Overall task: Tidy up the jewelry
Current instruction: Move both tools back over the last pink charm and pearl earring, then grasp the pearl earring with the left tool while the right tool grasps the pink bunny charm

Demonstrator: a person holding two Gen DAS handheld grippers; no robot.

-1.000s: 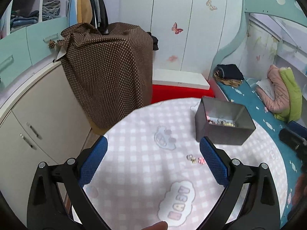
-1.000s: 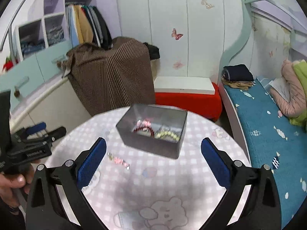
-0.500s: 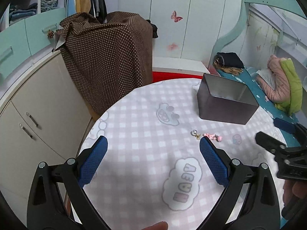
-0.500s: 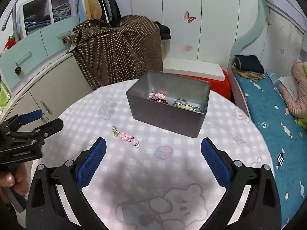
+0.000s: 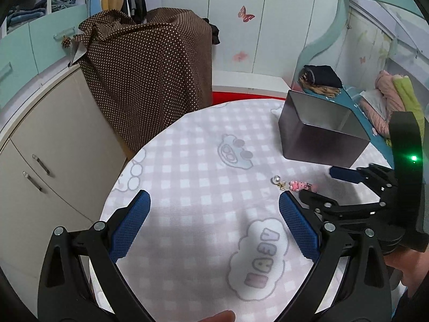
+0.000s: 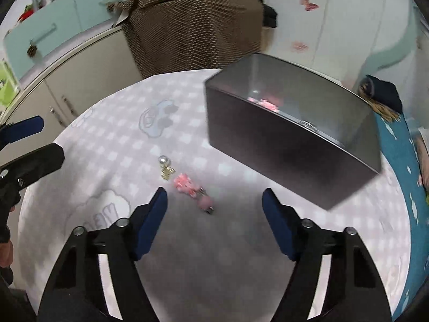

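The right hand-held gripper point(image 6: 214, 204) has dropped low over the table point(image 6: 112, 145) and moved in on the pink charm point(image 6: 187, 183), which now lies just beyond its spread fingers. In the left view it has come in from the right, its tips beside that charm.

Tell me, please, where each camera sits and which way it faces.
Left wrist: on the left gripper, facing across the round table; the right gripper and a fingertip show.
Right wrist: on the right gripper, facing the pink charm and grey box; the left gripper shows at left.
Shared: table, box, charm, pearl earring.
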